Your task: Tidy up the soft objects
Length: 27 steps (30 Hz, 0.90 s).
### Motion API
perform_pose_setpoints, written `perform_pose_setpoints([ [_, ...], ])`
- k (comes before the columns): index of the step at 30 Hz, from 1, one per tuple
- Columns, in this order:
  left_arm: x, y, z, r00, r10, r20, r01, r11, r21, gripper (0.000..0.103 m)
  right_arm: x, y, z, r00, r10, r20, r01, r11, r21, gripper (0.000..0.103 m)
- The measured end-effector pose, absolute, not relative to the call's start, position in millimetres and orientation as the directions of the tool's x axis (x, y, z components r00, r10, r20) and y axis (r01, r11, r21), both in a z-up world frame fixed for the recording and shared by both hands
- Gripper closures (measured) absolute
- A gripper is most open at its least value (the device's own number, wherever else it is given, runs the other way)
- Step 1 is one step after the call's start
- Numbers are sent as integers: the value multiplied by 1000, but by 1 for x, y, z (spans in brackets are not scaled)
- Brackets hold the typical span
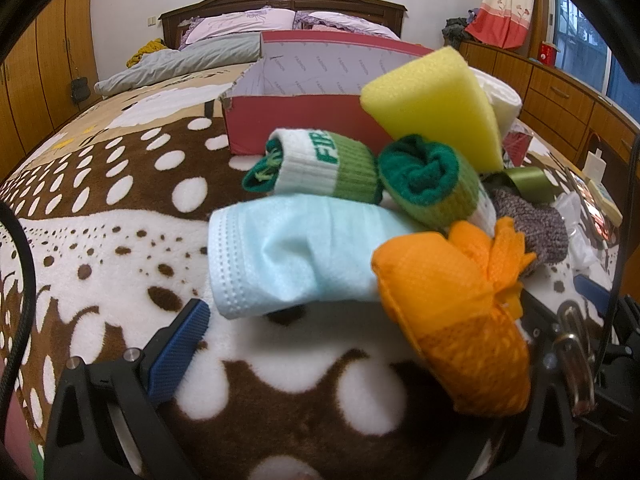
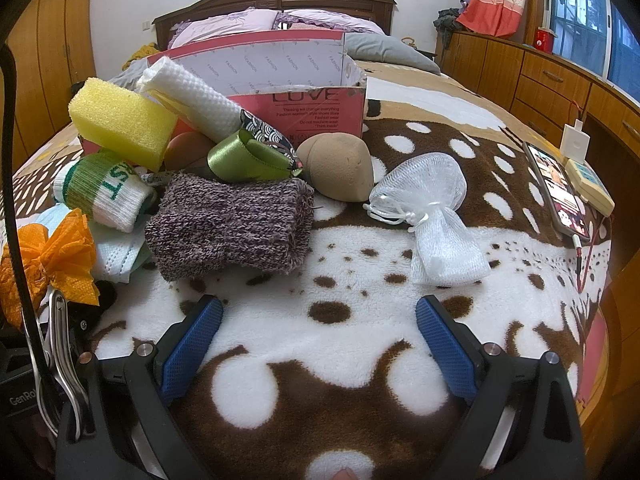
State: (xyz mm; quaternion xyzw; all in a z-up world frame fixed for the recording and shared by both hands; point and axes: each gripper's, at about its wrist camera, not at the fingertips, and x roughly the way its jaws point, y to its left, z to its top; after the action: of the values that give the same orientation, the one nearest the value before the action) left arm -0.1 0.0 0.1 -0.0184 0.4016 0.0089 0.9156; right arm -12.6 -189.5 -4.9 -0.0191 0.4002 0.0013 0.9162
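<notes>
A pile of soft things lies on the spotted blanket in front of an open red box [image 1: 304, 120] [image 2: 320, 108]. In the left wrist view: a yellow sponge [image 1: 436, 108], two green-white sock rolls [image 1: 320, 164], a blue face mask [image 1: 288, 256] and an orange mesh bundle [image 1: 452, 320]. My left gripper [image 1: 360, 344] is open, with the orange bundle lying over its right side and hiding that finger. In the right wrist view: a grey knit sock [image 2: 232, 224], a beige sponge [image 2: 340, 166], a white mesh pouch [image 2: 432, 216], a white cloth roll [image 2: 192, 92], green ribbon [image 2: 244, 156]. My right gripper [image 2: 320, 320] is open and empty, short of the pile.
A phone [image 2: 556, 188] with a cable and a white charger [image 2: 576, 140] lie at the blanket's right edge. Pillows [image 1: 240, 24] and a grey quilt [image 1: 180, 60] lie at the bed's head. Wooden drawers [image 2: 560, 76] line the right wall. The spotted blanket [image 2: 320, 272] spreads before both grippers.
</notes>
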Motion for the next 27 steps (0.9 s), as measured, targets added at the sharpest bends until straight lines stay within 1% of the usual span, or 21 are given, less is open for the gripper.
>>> perform_pose_setpoints([
  [15,0,0,0,677,0,-736,-30,999,-27,1,-14,-189,-5,681,-11,-733,-18,999,-32,4],
  [19,-1,2,2,674,-26,-739,-10,999,-45,1,-12,-191,-4,672,6,-740,-32,999,-21,4],
  [27,-31,25,28,677,-93,-730,49,995,-82,1,-12,-200,4,659,65,-749,-80,997,17,6],
])
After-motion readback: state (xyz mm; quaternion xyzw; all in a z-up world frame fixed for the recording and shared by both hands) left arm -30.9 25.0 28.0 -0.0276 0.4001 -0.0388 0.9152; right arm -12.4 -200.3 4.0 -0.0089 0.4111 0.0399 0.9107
